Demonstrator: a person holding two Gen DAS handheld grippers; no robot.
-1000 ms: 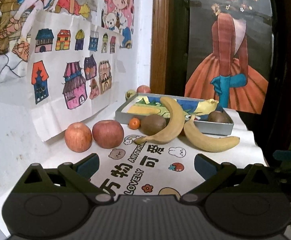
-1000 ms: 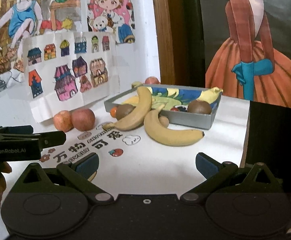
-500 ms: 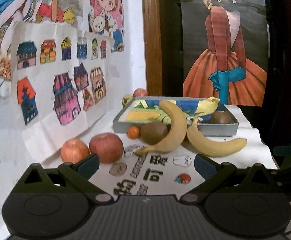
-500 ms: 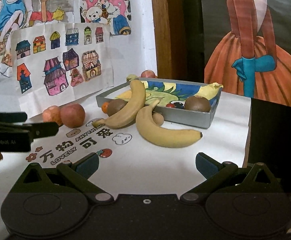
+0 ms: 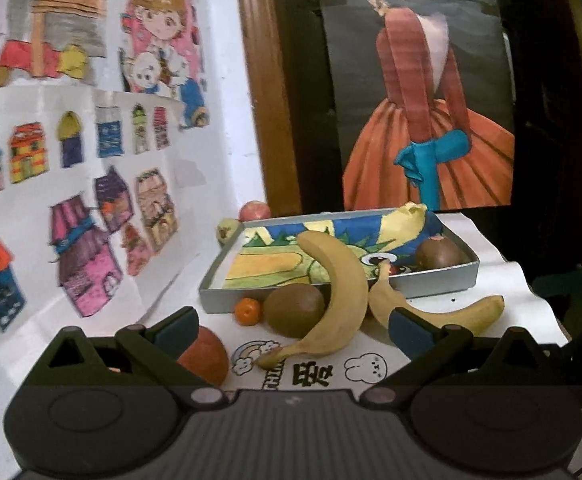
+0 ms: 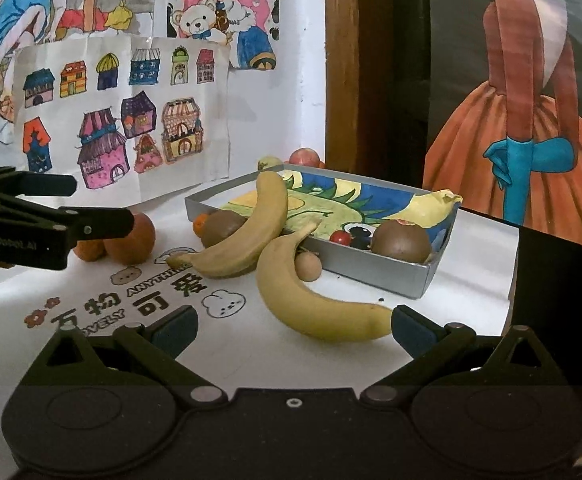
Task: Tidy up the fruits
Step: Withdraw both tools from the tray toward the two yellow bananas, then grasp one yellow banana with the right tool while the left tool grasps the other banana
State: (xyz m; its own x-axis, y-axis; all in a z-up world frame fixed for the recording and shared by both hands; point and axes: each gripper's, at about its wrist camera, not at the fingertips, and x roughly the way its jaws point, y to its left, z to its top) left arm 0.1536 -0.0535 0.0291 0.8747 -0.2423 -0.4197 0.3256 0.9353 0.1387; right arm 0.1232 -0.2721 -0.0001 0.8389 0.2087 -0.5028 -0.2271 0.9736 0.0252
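A grey tray [image 5: 431, 284] with a painted liner holds a kiwi [image 5: 437, 254]. One banana [image 5: 339, 300] leans on the tray's front rim, and a second banana [image 5: 443, 316] lies on the white sheet. Beside them sit a kiwi [image 5: 294, 310] and a small orange [image 5: 247, 312]. A red apple [image 5: 205, 354] is half hidden by a finger of my open left gripper [image 5: 291, 332]. My right gripper [image 6: 293, 328] is open and empty, just short of the lying banana [image 6: 315, 304]. In the right wrist view the left gripper [image 6: 103, 202] hovers over two apples [image 6: 133, 236].
A small brown ball [image 6: 308, 266] rests against the tray [image 6: 371, 276], with a cherry tomato [image 6: 337, 237] inside. An apple [image 6: 305, 157] and a green fruit [image 6: 269, 162] sit behind the tray by the wall. The table's right edge drops off beside the tray.
Both grippers have moved forward toward the fruit. The left one now reaches over the apples, and the right one has come up close to the lying banana. No fruit has moved.
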